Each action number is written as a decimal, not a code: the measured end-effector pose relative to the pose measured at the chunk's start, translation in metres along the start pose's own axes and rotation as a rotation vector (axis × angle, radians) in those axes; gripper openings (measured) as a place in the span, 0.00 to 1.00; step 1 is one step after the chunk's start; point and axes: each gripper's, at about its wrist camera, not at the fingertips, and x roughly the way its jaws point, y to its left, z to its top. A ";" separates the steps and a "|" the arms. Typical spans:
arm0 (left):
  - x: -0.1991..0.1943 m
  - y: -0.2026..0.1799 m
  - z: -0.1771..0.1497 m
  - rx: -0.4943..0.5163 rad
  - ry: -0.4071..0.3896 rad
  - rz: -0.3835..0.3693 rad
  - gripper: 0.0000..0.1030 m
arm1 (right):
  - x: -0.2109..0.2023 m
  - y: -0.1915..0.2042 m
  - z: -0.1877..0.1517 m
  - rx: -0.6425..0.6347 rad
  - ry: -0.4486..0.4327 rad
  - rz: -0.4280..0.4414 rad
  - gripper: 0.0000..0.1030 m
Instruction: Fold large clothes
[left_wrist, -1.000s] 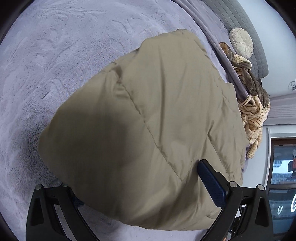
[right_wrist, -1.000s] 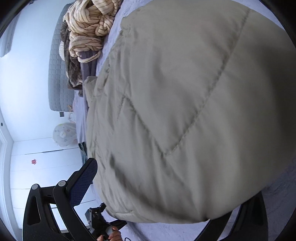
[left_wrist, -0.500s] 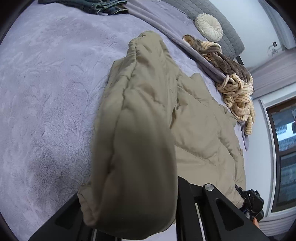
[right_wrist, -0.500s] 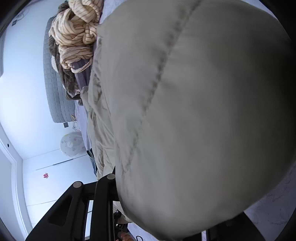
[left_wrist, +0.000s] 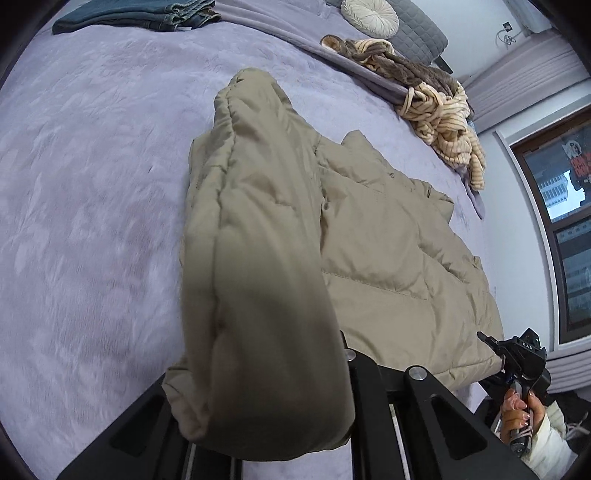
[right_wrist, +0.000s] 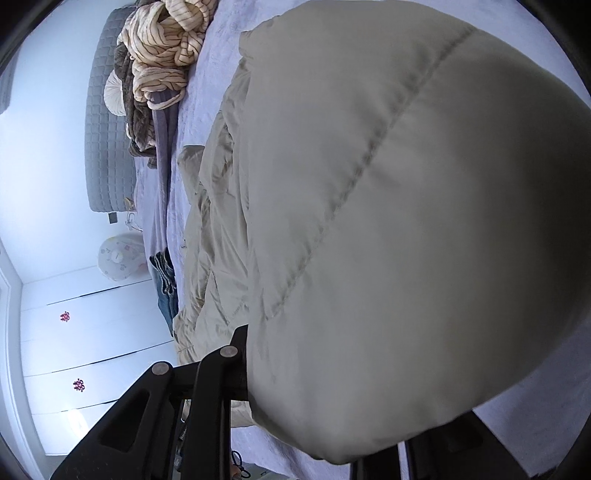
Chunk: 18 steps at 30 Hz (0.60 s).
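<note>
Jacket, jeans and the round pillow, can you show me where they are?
Puffy tan jacket (left_wrist: 373, 236): left wrist view, on its flat quilted body lying on the bed.
Folded jeans (left_wrist: 136, 14): left wrist view, on the middle of the blue stack.
Round pillow (left_wrist: 370, 15): left wrist view, on its gathered cream centre.

A lavender plush bedspread (left_wrist: 92, 192) covers the bed, with a grey quilted headboard (right_wrist: 105, 129) at its far edge. White wardrobe doors (right_wrist: 85, 332) and a dark-framed window (left_wrist: 557, 206) line pale walls.
</note>
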 end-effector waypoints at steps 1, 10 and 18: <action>-0.004 0.003 -0.016 -0.008 0.015 0.006 0.13 | -0.005 -0.010 -0.009 0.007 0.012 -0.004 0.23; -0.003 0.016 -0.105 -0.131 0.074 0.203 0.35 | -0.023 -0.048 -0.026 -0.007 0.107 -0.031 0.39; -0.045 0.001 -0.126 -0.077 -0.011 0.471 0.96 | -0.068 -0.043 -0.020 -0.122 0.054 -0.123 0.82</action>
